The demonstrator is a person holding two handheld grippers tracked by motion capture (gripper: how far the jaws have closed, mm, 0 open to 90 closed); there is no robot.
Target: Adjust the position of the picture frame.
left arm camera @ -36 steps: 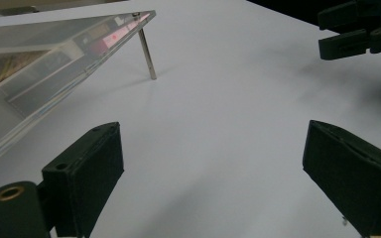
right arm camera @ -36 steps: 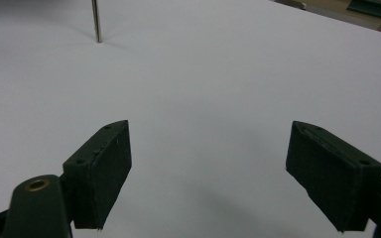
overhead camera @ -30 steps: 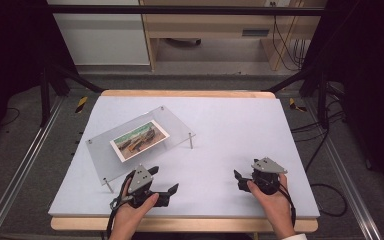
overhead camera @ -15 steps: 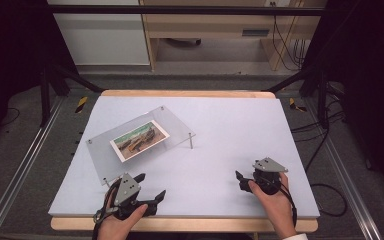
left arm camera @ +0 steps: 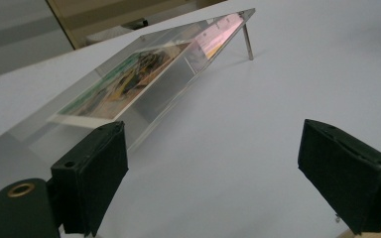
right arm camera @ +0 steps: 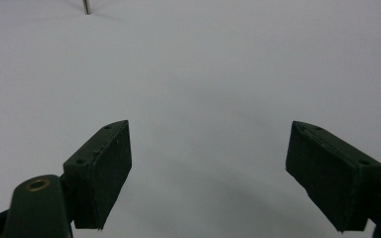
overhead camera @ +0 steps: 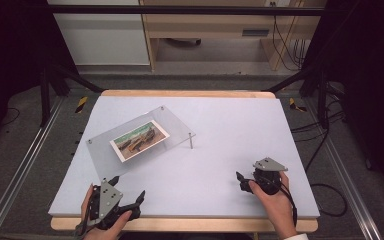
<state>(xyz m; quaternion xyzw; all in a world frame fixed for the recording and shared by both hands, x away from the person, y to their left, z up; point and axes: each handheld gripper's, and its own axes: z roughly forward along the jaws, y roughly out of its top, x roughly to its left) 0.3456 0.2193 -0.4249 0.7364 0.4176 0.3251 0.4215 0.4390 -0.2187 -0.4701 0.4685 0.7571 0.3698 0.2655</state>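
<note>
A clear acrylic picture stand [overhead camera: 141, 136] holding a colour photo [overhead camera: 139, 139] sits tilted on thin metal legs [overhead camera: 190, 141] at the table's left-centre. My left gripper [overhead camera: 127, 188] is open near the front-left edge, just short of the stand's near corner. In the left gripper view the stand [left arm camera: 129, 84] lies ahead and to the left, past the wide-open left gripper [left arm camera: 218, 183], which holds nothing. My right gripper [overhead camera: 242, 182] rests at the front right, well away from the stand. The right gripper [right arm camera: 213, 173] is open over bare table, with one leg [right arm camera: 86, 7] at the top edge.
The white table top [overhead camera: 240, 125] has a wooden rim at its front and back. Metal rails [overhead camera: 20, 165] run along the floor on both sides, and cables [overhead camera: 325, 190] lie on the floor at the right. A wooden bench [overhead camera: 210, 25] stands beyond the table.
My left gripper has drawn back and leftward to the table's front-left corner, away from the stand. The right gripper has barely moved. The stand is where it was.
</note>
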